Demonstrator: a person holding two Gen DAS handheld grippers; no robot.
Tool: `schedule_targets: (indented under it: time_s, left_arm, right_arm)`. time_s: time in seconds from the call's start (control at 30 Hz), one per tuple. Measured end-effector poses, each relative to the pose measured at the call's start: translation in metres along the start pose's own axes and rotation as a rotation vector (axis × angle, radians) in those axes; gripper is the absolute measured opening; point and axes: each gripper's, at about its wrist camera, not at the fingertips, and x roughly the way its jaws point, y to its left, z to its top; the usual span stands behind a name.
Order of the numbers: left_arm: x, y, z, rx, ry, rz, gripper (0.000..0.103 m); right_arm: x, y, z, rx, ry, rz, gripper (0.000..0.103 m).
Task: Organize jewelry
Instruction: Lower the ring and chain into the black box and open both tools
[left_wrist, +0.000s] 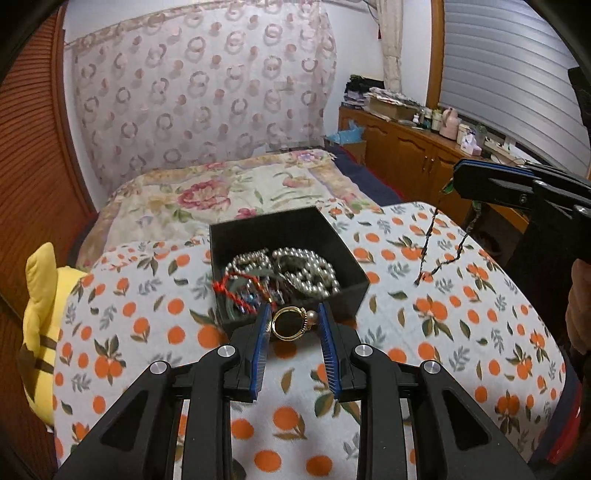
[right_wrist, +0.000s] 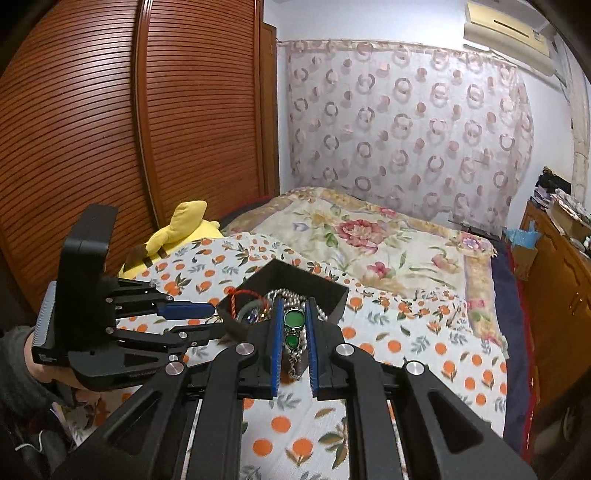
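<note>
An open black box (left_wrist: 343, 254) sits on the orange-print cloth, filled with pearl strands (left_wrist: 314, 269), a red cord and other pieces. My left gripper (left_wrist: 293, 310) hovers at the box's near edge, shut on a gold ring (left_wrist: 290, 326) with a small pearl. At the upper right, my right gripper (left_wrist: 460, 181) is shut on a necklace whose dark cord (left_wrist: 432, 240) hangs down to the cloth. In the right wrist view, the right gripper (right_wrist: 294, 302) pinches a green-stone pendant (right_wrist: 294, 318) above the box (right_wrist: 334, 295). The left gripper (right_wrist: 216, 317) is to its left.
The orange-print cloth (left_wrist: 461, 314) covers a rounded surface in front of a bed with a floral cover (right_wrist: 388, 240). A yellow plush toy (right_wrist: 181, 229) lies at the left edge. A slatted wooden wardrobe (right_wrist: 110, 129) stands left, a wooden cabinet (left_wrist: 406, 151) right.
</note>
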Motion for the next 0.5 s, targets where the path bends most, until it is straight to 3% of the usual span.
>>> schedule_targets:
  time_s: [0.5]
  left_arm:
    - [0.033, 0.025, 0.026, -0.031, 0.023, 0.004, 0.024]
  right_arm:
    - [0.063, -0.009, 0.032, -0.006, 0.048, 0.049, 0.013]
